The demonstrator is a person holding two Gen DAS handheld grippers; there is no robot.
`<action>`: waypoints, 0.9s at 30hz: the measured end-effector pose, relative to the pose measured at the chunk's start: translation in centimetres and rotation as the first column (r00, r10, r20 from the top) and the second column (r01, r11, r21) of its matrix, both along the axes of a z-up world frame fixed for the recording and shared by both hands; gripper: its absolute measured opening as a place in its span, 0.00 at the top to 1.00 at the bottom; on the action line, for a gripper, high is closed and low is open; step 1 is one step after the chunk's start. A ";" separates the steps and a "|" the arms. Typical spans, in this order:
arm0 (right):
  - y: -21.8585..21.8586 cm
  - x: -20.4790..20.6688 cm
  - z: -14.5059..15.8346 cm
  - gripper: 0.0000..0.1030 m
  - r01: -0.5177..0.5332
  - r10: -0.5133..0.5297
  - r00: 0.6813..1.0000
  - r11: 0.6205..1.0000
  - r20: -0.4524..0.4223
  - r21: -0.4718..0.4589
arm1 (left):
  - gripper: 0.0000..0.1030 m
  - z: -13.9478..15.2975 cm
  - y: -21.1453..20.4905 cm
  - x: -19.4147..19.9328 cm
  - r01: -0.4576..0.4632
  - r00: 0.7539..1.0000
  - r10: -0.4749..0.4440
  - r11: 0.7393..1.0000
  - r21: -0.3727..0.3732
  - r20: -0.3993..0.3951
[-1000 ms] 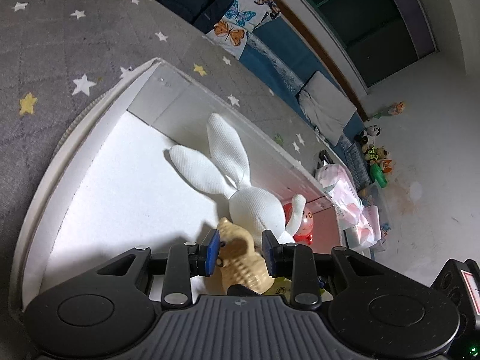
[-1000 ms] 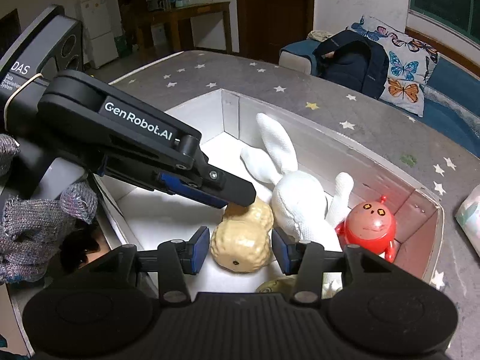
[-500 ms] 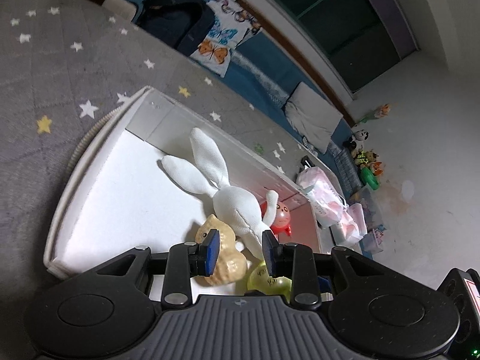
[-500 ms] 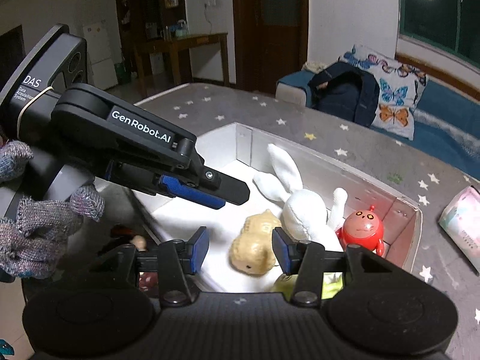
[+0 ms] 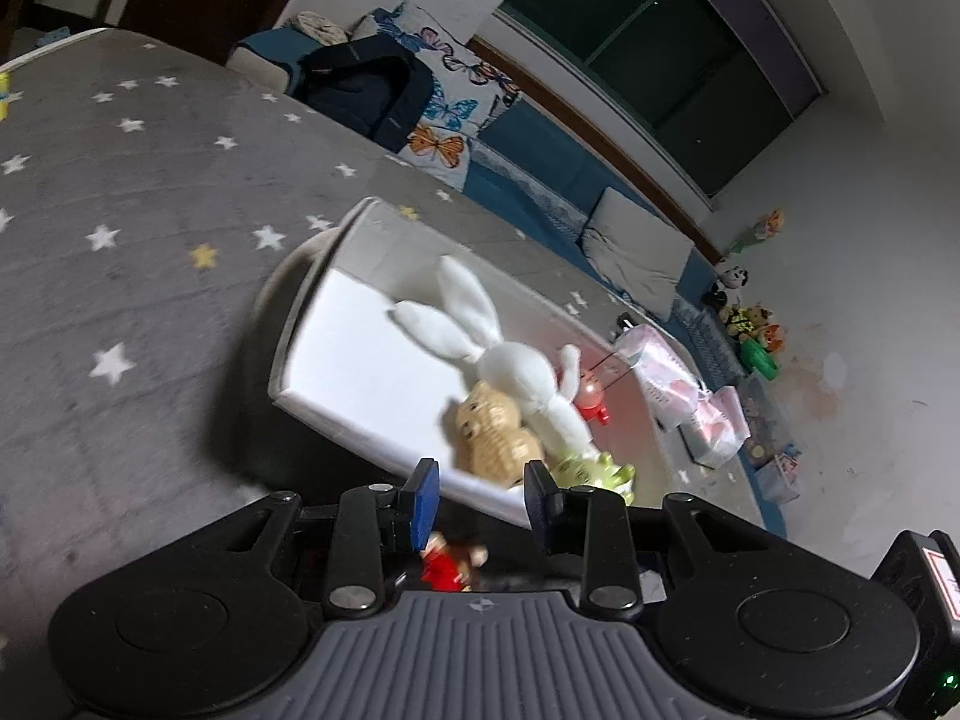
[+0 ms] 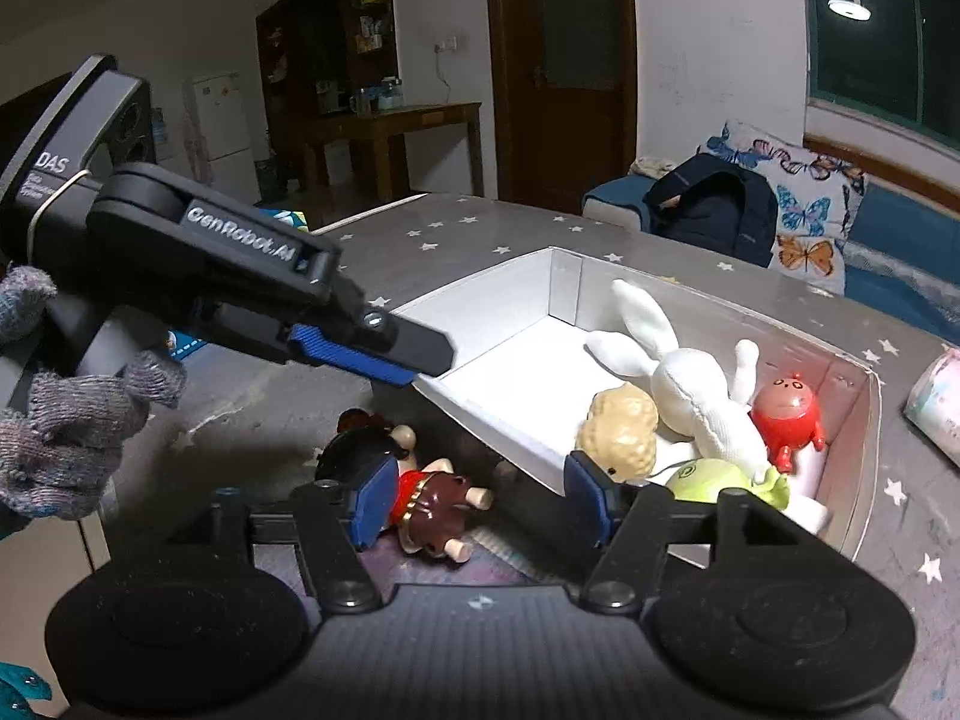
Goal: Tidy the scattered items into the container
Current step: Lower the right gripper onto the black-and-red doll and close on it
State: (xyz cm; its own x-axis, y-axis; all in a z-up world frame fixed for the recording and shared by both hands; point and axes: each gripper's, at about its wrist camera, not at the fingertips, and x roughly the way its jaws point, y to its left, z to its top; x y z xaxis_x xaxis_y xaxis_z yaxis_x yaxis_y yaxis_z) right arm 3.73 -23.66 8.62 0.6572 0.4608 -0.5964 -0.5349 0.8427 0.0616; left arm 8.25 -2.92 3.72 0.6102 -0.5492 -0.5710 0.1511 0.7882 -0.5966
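While the small red-dressed doll (image 6: 429,501) lay outside the white cardboard box's (image 6: 498,420) near wall, my right gripper (image 6: 480,501) and left gripper (image 5: 480,501) gaped empty; I feared snagging that wall.

The doll (image 5: 451,564) in the left wrist view shows only as a red patch between the left gripper's (image 5: 481,503) fingers, its head hidden by the gripper body. The green toy (image 6: 723,477) is partly covered by the white rabbit (image 6: 690,384). The pink packet (image 6: 936,402) is cut by the right edge. Toys (image 5: 750,324) along the far wall are too small to identify.
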 end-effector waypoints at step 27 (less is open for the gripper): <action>4.0 -0.3 -4.0 0.21 0.042 -0.036 0.992 0.998 -0.119 0.048 | 0.65 -4.8 6.5 -3.4 -0.090 0.993 0.078 0.985 -0.148 -0.087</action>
State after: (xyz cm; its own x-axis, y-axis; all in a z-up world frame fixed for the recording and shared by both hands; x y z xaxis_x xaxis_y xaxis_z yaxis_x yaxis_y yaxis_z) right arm 3.43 -19.66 4.62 0.6016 0.4673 -0.6479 -0.4878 0.8571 0.1652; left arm 4.87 3.61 -1.07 0.6134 -0.5817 -0.5342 0.0351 0.6959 -0.7173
